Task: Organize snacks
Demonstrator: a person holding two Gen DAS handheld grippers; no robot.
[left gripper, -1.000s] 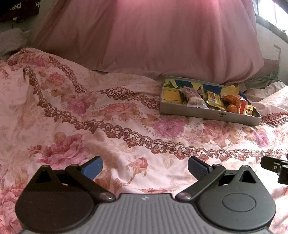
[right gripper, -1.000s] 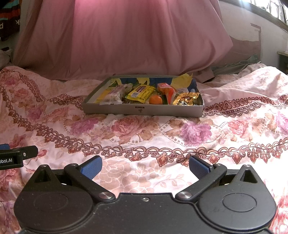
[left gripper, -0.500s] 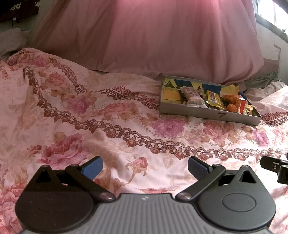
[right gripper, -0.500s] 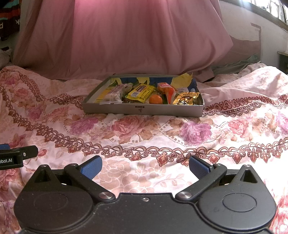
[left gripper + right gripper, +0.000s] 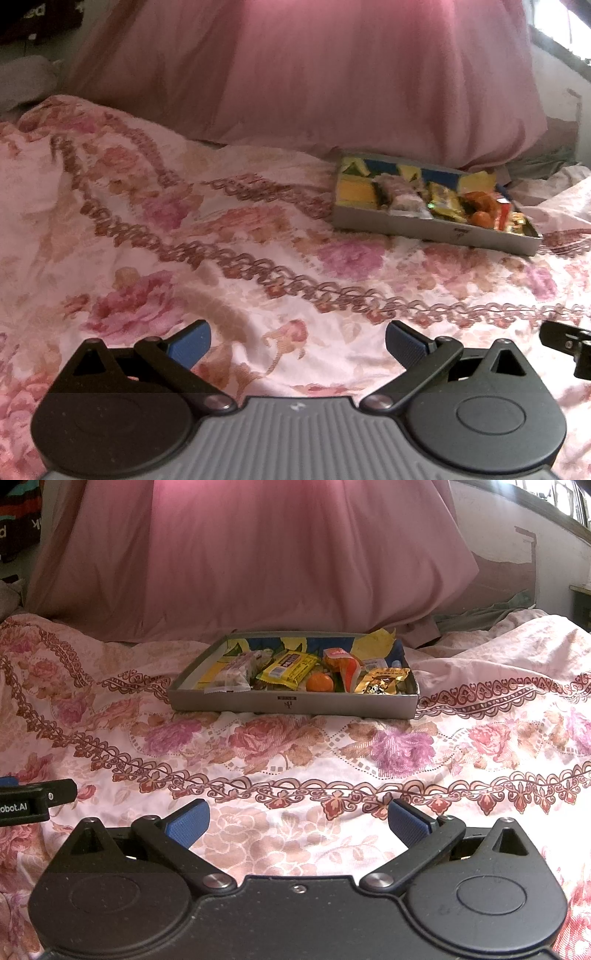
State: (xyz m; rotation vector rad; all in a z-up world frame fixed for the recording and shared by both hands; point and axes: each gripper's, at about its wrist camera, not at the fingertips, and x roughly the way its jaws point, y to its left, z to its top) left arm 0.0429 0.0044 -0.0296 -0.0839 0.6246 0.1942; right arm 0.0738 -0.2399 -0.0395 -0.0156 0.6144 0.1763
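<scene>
One shallow grey cardboard tray (image 5: 295,703) on pink floral bedsheet (image 5: 295,760), well ahead of both grippers. Inside: one yellow wrapped bar (image 5: 290,668), one small orange fruit (image 5: 320,682), one gold foil packet (image 5: 382,679), a few more wrappers. Pink curtain (image 5: 277,554) behind. Left gripper (image 5: 297,345) and right gripper (image 5: 298,823) both spread wide, empty. "obot.AI" readable on left gripper's side.

Floral bedspread (image 5: 295,746), pink drape (image 5: 258,554), sunlit window (image 5: 554,498).

A floral pink bedspread (image 5: 295,746) fills the lower frame; a plain pink curtain (image 5: 258,554) hangs behind, a bright window (image 5: 554,494) upper right.
</scene>
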